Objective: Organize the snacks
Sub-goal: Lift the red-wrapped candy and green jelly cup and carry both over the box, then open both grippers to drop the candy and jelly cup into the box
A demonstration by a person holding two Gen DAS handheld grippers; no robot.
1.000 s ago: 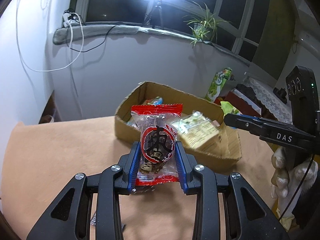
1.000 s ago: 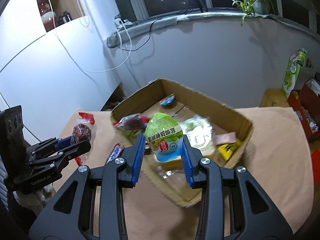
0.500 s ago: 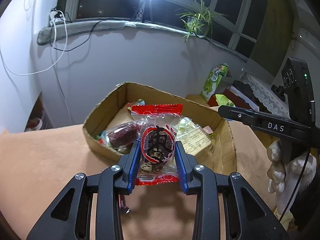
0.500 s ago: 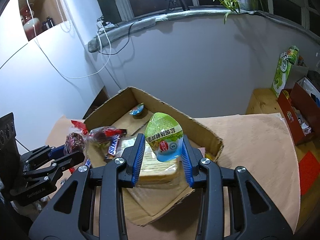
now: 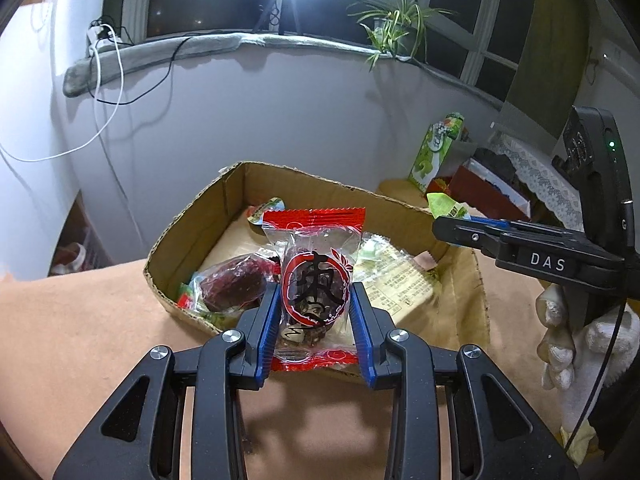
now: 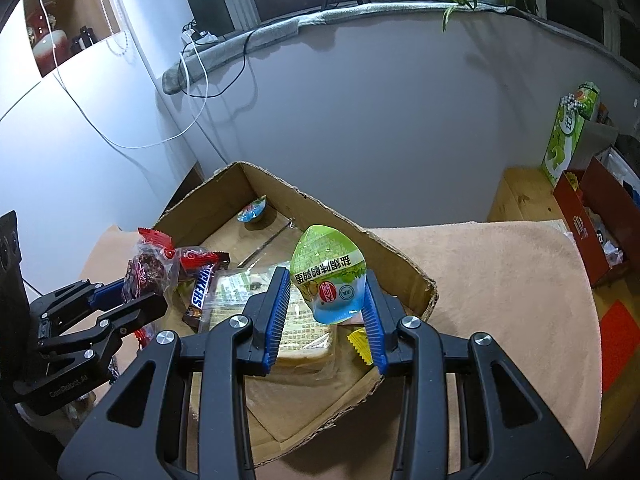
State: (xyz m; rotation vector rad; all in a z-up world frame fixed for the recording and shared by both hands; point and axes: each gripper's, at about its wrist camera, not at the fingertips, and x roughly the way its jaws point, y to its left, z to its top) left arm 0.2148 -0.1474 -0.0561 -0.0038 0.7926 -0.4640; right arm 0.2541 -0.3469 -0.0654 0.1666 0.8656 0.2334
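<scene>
My left gripper (image 5: pixel 314 320) is shut on a red-and-clear date packet (image 5: pixel 314 280), held over the near edge of the cardboard box (image 5: pixel 192 232). My right gripper (image 6: pixel 326 312) is shut on a green-and-blue jelly cup (image 6: pixel 328 276), held above the box (image 6: pixel 400 268). In the right wrist view the left gripper (image 6: pixel 132 296) hangs at the box's left side with the date packet (image 6: pixel 146 268). In the left wrist view the right gripper (image 5: pixel 452 228) reaches in from the right with the jelly cup (image 5: pixel 444 206).
The box holds a Snickers bar (image 6: pixel 202 288), a bread pack (image 6: pixel 304 332), a dark wrapped snack (image 5: pixel 232 284), a small jelly cup (image 6: pixel 252 212) and a yellow packet (image 6: pixel 360 344). It sits on a tan cloth (image 6: pixel 500 280). A green carton (image 6: pixel 568 132) and red box (image 6: pixel 596 216) stand at right.
Both grippers have moved closer to the box with their snacks still held; the right one is now over its inside, the left one at its near edge.
</scene>
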